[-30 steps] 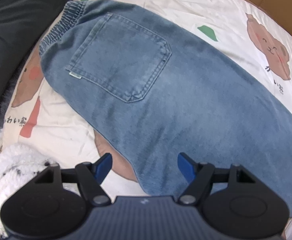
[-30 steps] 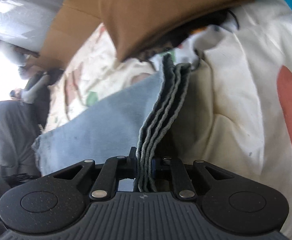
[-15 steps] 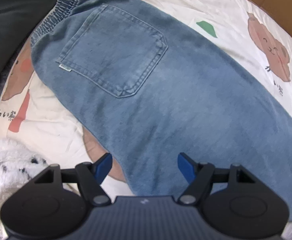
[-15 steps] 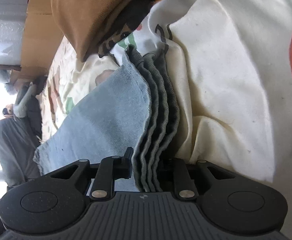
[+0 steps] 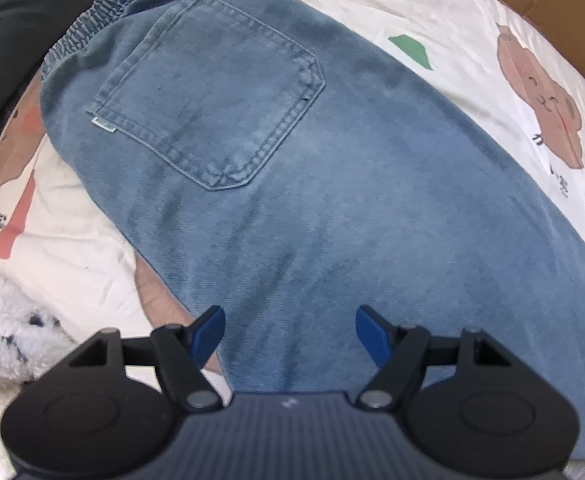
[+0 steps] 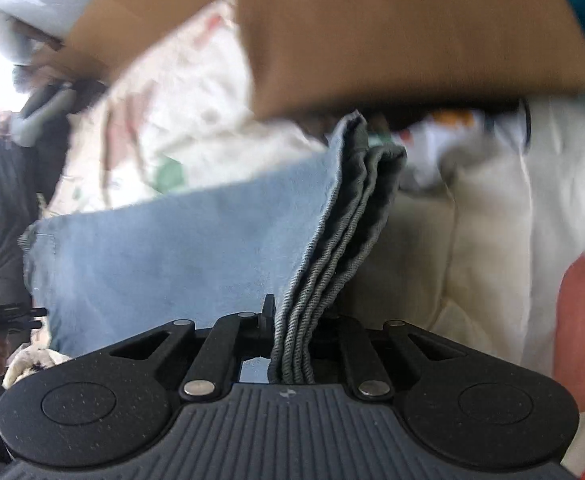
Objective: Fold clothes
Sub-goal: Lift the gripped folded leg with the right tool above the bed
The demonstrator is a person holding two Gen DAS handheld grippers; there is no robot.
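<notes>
The jeans [image 5: 332,208] lie flat on a cream bear-print sheet [image 5: 472,40], back pocket up. The left claw [image 5: 290,330] hovers released over the denim, a white fluffy fabric [image 5: 4,320] just beside it. The right claw [image 6: 292,334] is clenched on the stacked hem layers — a brown cardboard flap [image 6: 392,32] looms close above.

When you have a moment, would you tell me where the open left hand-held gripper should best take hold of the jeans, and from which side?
Probably the elastic waistband of the jeans, approached from the bedsheet side at its outer corner. The gathered band is thick and its edge lies exposed, whereas the flat middle under the left hand-held gripper offers no edge to pinch.
</notes>
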